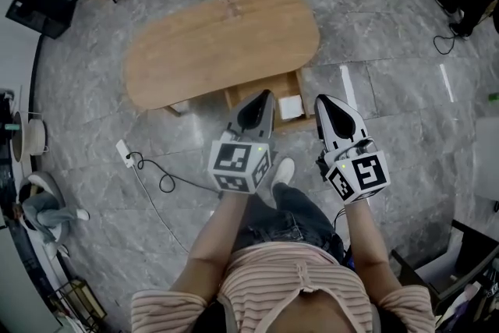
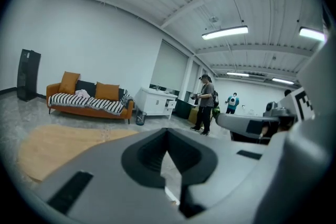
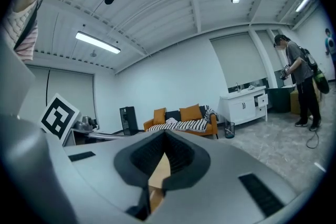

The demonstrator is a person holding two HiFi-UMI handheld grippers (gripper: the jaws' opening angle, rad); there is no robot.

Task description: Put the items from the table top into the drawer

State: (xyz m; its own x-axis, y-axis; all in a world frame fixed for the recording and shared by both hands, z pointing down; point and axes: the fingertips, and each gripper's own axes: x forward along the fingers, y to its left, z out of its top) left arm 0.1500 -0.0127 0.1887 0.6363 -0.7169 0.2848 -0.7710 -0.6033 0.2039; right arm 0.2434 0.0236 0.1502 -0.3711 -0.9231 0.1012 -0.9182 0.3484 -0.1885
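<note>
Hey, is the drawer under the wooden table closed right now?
No, in the head view the drawer sticks out from under the table, with a white thing lying inside.

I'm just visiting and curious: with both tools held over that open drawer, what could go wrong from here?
1. The drawer stands open toward the person's legs, so a step forward might bump it and jolt the white box inside.
2. A cable lies loose on the floor near the feet, which could trip the person.
3. The left gripper and right gripper, both shut, hang close side by side and might knock together.
</note>
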